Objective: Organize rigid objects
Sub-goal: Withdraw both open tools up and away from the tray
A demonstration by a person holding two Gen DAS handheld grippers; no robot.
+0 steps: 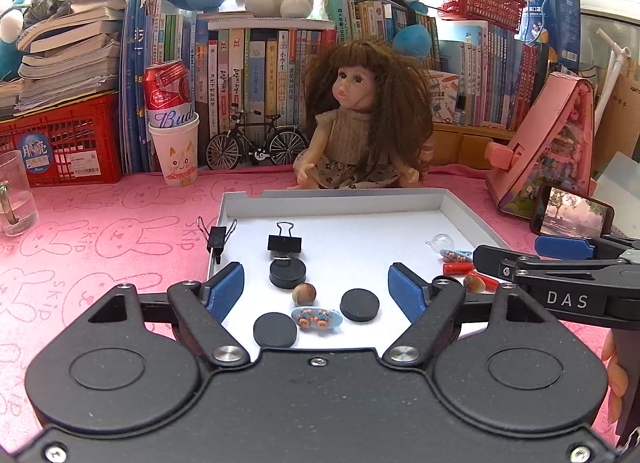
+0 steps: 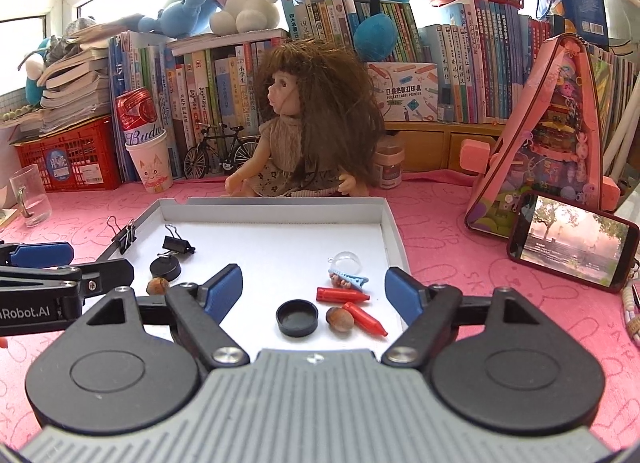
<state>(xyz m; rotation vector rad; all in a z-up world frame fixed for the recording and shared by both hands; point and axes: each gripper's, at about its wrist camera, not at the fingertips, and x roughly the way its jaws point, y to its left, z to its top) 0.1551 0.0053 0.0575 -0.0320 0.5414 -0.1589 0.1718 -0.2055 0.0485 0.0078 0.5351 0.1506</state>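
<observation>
Both grippers, left gripper [image 1: 316, 287] and right gripper [image 2: 314, 289], gape empty over the white tray [image 1: 344, 199] of small black discs [image 1: 359, 305].

A pink cloth printed with rabbit outlines [image 1: 100, 247] is covering the table, and on it a white shallow cardboard tray [image 1: 340, 197] is showing a plain white floor. Inside are lying matt black round discs [image 1: 359, 305], a black metal binder clip [image 1: 284, 243], two bright red crayon-shaped pieces [image 2: 342, 294], a brown hazelnut [image 2: 339, 318] and a pale blue hair clip with small brown bears [image 1: 317, 317]. Royal blue ribbed pads [image 1: 226, 289] are standing out against black gripper bodies. Behind, a brown-haired doll in a beige knitted top [image 1: 360, 119] is wearing a flower-patterned skirt, beside a red and white drinks can [image 1: 168, 97].
</observation>
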